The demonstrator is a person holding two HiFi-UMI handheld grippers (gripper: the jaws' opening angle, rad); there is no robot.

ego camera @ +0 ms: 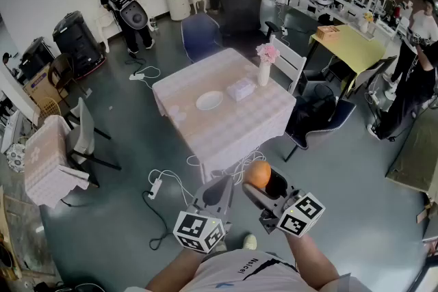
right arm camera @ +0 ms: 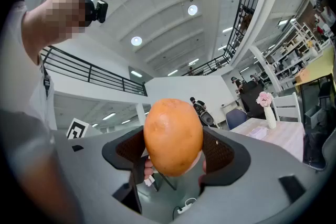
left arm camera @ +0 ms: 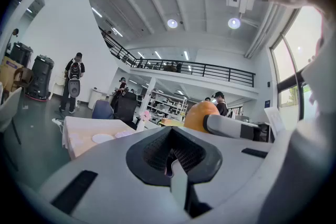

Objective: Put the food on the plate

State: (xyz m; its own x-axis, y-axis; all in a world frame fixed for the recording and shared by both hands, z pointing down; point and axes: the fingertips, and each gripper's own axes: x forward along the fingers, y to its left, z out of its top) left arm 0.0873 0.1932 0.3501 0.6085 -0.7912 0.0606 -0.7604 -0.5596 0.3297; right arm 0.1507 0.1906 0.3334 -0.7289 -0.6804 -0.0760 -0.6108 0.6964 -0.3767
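A round orange food item (ego camera: 259, 174) sits between the jaws of my right gripper (ego camera: 262, 185), which is shut on it and held close to the body, above the grey floor. In the right gripper view the orange food (right arm camera: 173, 136) fills the gap between the dark pads (right arm camera: 224, 153). My left gripper (ego camera: 220, 189) is beside it, jaws together with nothing in them; its own view shows the shut left gripper (left arm camera: 173, 153) and the orange food (left arm camera: 199, 115) just beyond. A white plate (ego camera: 209, 100) lies on the pale table (ego camera: 233, 133) some way ahead.
On the table stand a vase of pink flowers (ego camera: 265, 63) and a tissue box (ego camera: 241, 88). Chairs (ego camera: 289, 65) ring it. A power strip and cable (ego camera: 159, 186) lie on the floor ahead. A small covered table (ego camera: 48, 161) is at the left; people stand around.
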